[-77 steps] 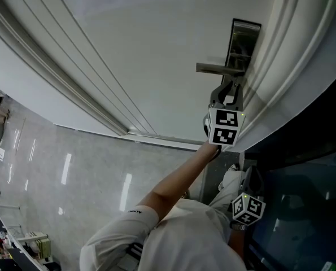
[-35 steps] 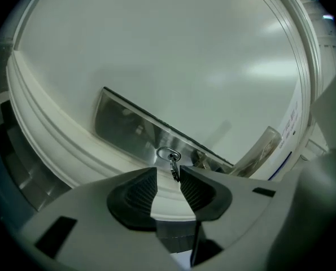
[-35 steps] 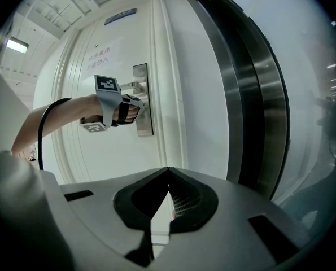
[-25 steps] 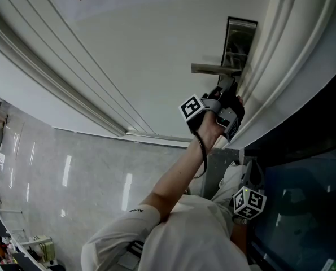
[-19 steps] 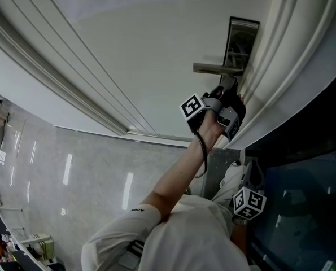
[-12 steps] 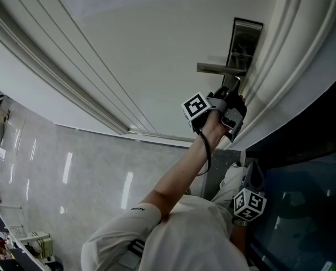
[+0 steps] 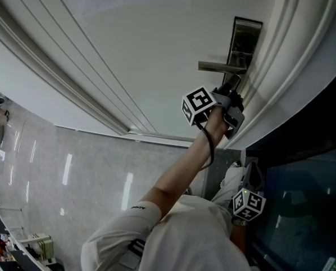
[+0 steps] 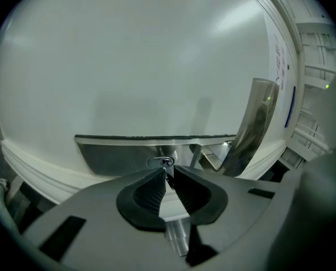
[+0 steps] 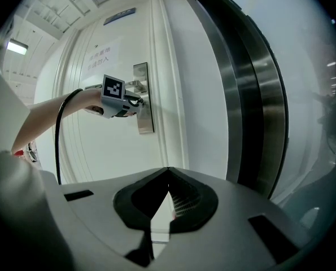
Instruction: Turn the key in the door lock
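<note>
White door fills most of what we see, with a steel lock plate set near its edge. Our left gripper is right up against that plate, just below the handle in the head view. Its fingers pinch the small key, which sits in the keyhole dead ahead of the tips. The fingers are opening a little, yet the key is between the pads and they appear to touch it.

The key sticks straight out of the plate, along the same line the gripper points. We judge, then, that the turn must be a roll of the wrist about that line, not a sideways push.

Our right gripper hangs low by our side, well apart from the lock, its fingers pressed together on nothing. Our left hand is plainly the nearer one for the job.
</note>
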Available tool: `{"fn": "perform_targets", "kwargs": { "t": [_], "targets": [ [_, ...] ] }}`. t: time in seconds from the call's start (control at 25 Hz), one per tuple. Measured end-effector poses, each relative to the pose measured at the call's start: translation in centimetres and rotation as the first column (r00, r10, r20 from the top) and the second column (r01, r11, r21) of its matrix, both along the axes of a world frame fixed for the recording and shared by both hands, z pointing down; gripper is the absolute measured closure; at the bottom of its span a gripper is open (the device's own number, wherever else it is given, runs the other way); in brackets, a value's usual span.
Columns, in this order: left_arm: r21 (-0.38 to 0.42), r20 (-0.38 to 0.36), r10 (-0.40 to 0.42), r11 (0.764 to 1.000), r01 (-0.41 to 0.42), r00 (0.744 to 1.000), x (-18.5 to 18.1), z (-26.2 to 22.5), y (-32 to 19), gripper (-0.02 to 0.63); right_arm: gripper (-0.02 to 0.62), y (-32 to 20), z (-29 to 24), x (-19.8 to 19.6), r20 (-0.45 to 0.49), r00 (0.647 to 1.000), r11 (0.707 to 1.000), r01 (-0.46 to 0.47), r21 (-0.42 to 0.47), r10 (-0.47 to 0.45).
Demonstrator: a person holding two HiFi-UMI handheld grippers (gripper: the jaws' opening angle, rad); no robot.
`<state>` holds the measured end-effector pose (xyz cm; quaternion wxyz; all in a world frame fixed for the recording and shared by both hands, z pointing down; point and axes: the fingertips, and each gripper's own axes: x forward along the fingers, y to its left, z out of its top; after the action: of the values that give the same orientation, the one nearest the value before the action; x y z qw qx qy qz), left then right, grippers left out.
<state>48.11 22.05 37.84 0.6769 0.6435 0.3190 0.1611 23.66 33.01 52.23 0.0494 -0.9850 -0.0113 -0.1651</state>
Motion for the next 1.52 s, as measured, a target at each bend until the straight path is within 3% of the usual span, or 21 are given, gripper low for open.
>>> {"fn": "perform_targets", "kwargs": {
  "t": [0.28, 0.48, 0.56, 0.68, 0.88, 0.96, 1.0, 1.12, 1.16, 1.2, 1.28, 1.36, 1.44, 1.52],
  "targets": [
    [0.133, -0.031, -0.06, 0.989, 0.063, 0.998, -0.1, -0.2, 0.0, 0.555, 0.592, 0.2, 0.0, -0.5, 0.002, 1.0, 1.0, -0.018, 0.0, 0.018],
    [0.264, -0.102, -0.058, 0.961, 0.083, 0.993, -0.2, -0.6, 0.1, 0.548, 0.592, -0.1, 0.1, -0.8, 0.001, 1.0, 1.0, -0.02, 0.001, 0.02],
    [0.318, -0.13, -0.056, 0.943, 0.096, 0.99, -0.3, -0.7, 0.1, 0.545, 0.592, -0.3, 0.2, -1.0, 0.002, 1.0, 1.0, -0.02, -0.002, 0.02],
    [0.419, -0.185, -0.059, 0.898, 0.133, 0.981, -0.3, -0.7, 0.1, 0.543, 0.592, -0.3, 0.2, -1.1, 0.002, 1.0, 1.0, -0.02, -0.003, 0.02],
    [0.491, -0.225, -0.045, 0.857, 0.154, 0.973, -0.3, -0.9, 0.3, 0.541, 0.592, -0.1, 0.4, -1.5, 0.0, 0.999, 0.999, -0.034, 0.002, 0.034],
    [0.566, -0.264, -0.033, 0.804, 0.182, 0.964, -0.4, -0.9, 0.3, 0.54, 0.592, 0.0, 0.4, -1.8, 0.001, 0.999, 0.999, -0.04, 0.005, 0.04],
    [0.614, -0.291, -0.022, 0.763, 0.204, 0.957, -0.4, -0.9, 0.3, 0.54, 0.592, 0.1, 0.5, -1.9, 0.001, 0.999, 0.999, -0.043, 0.006, 0.043],
    [0.747, -0.384, 0.03, 0.597, 0.292, 0.923, -0.5, -1.1, 0.6, 0.554, 0.592, 0.4, 0.5, -2.1, 0.0, 0.999, 0.999, -0.052, 0.01, 0.052],
    [0.77, -0.406, 0.048, 0.555, 0.314, 0.913, -0.6, -1.2, 0.7, 0.554, 0.592, 0.4, 0.5, -2.2, -0.001, 0.999, 0.998, -0.054, 0.012, 0.054],
    [0.779, -0.415, 0.058, 0.538, 0.322, 0.908, -0.7, -1.2, 0.8, 0.554, 0.592, 0.4, 0.6, -2.3, -0.001, 0.999, 0.998, -0.055, 0.014, 0.055],
    [0.782, -0.415, 0.067, 0.537, 0.318, 0.907, -0.7, -1.2, 0.8, 0.554, 0.592, 0.3, 0.6, -2.4, 0.001, 0.999, 0.999, -0.052, 0.014, 0.052],
    [0.794, -0.423, 0.079, 0.513, 0.327, 0.903, -0.7, -1.2, 0.9, 0.554, 0.592, 0.2, 0.6, -2.5, 0.0, 0.999, 0.999, -0.049, 0.015, 0.049],
    [0.817, -0.432, 0.101, 0.464, 0.341, 0.896, -0.8, -1.3, 0.9, 0.554, 0.592, 0.1, 0.7, -2.6, 0.0, 0.999, 0.999, -0.047, 0.016, 0.047],
    [0.843, -0.446, 0.13, 0.394, 0.367, 0.885, -0.9, -1.4, 1.0, 0.554, 0.592, 0.2, 0.7, -2.7, 0.002, 0.999, 0.999, -0.049, 0.016, 0.049]
  ]
}}
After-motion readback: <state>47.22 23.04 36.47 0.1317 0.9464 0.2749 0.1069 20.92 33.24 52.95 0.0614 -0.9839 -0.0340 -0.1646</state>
